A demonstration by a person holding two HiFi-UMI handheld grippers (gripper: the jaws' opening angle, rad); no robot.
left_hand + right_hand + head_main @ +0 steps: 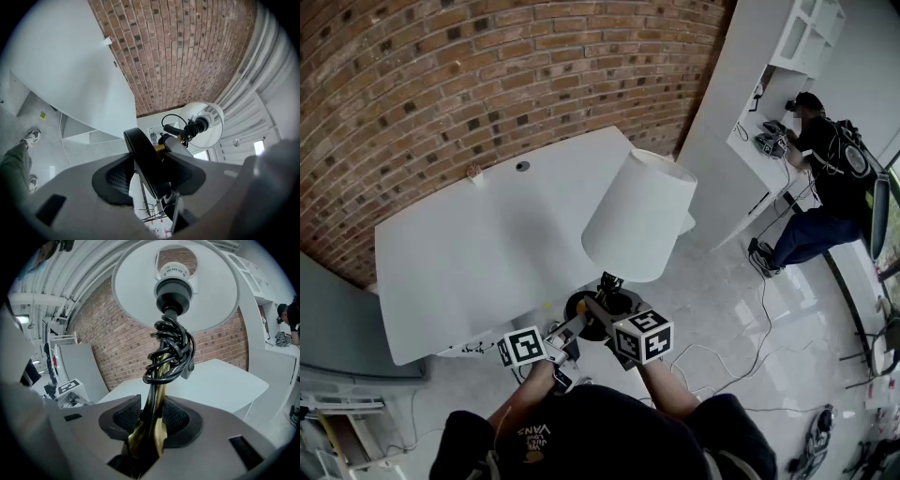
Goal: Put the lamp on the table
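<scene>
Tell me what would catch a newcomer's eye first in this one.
A lamp with a big white shade, held tilted in the air at the near edge of the white table before a brick wall. The left gripper clamps its black round base, the right gripper its brass stem below a coil of black cable. Far right, a person is at a white desk.
</scene>
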